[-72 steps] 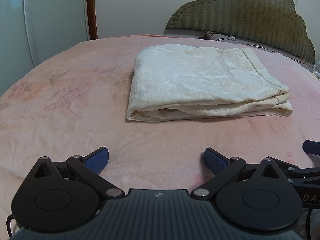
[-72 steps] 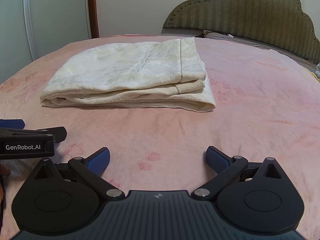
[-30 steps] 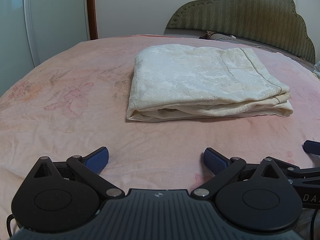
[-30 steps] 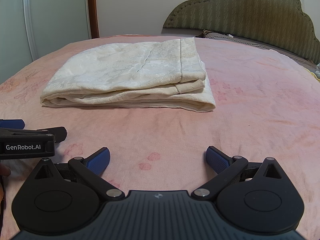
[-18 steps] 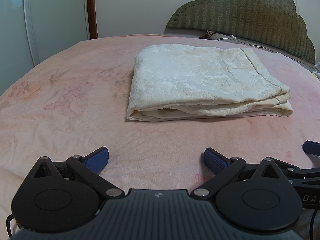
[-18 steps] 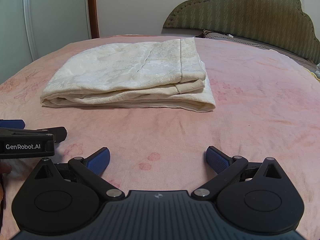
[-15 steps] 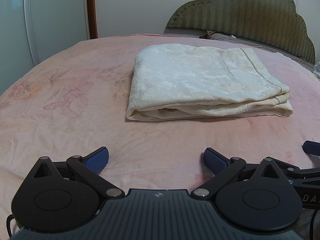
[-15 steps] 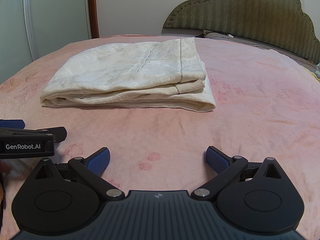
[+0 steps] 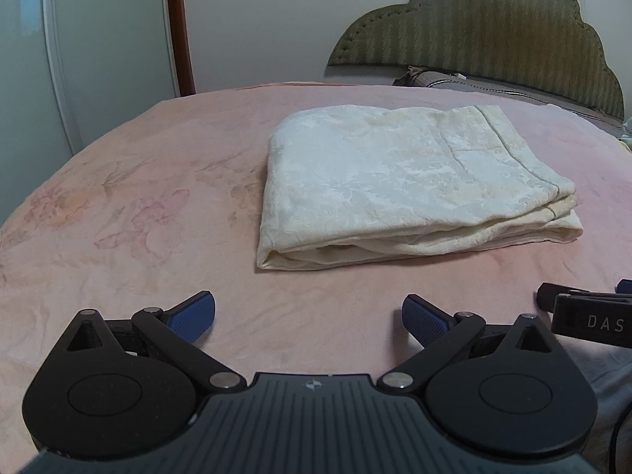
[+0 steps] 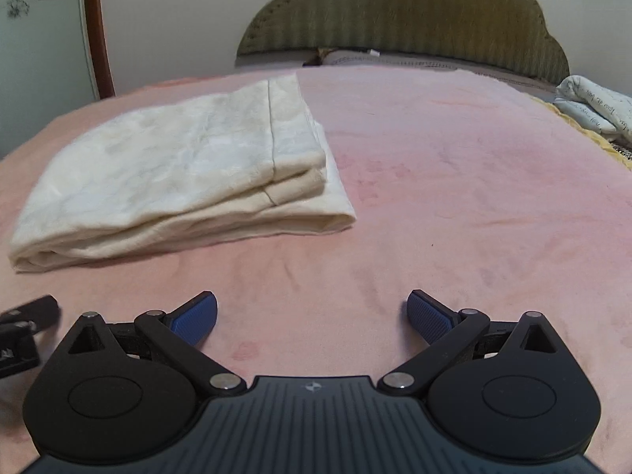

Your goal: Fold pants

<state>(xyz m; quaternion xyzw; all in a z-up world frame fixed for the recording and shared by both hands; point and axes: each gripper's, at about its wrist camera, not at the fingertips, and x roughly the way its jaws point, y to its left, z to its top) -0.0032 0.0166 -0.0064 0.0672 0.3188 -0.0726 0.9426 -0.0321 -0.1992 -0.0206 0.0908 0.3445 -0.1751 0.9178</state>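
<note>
The cream pants (image 9: 399,181) lie folded in a flat rectangular stack on the pink bedspread (image 9: 138,197). They also show in the right wrist view (image 10: 177,166), at the left. My left gripper (image 9: 308,316) is open and empty, low over the bedspread in front of the stack. My right gripper (image 10: 312,316) is open and empty, in front of the stack's right end. The right gripper's body (image 9: 588,318) shows at the right edge of the left wrist view. The left gripper's body (image 10: 23,331) shows at the left edge of the right wrist view.
A green padded headboard (image 9: 474,47) stands behind the bed. A grey pillow (image 10: 395,57) lies at its foot. A white patterned cloth (image 10: 592,106) lies at the bed's far right. A white wardrobe door (image 9: 98,47) and a brown door frame (image 9: 179,27) stand at the left.
The right gripper has swung to the right, so the pants sit further left in its view and the left gripper's body has slid toward the edge. The left gripper has not moved.
</note>
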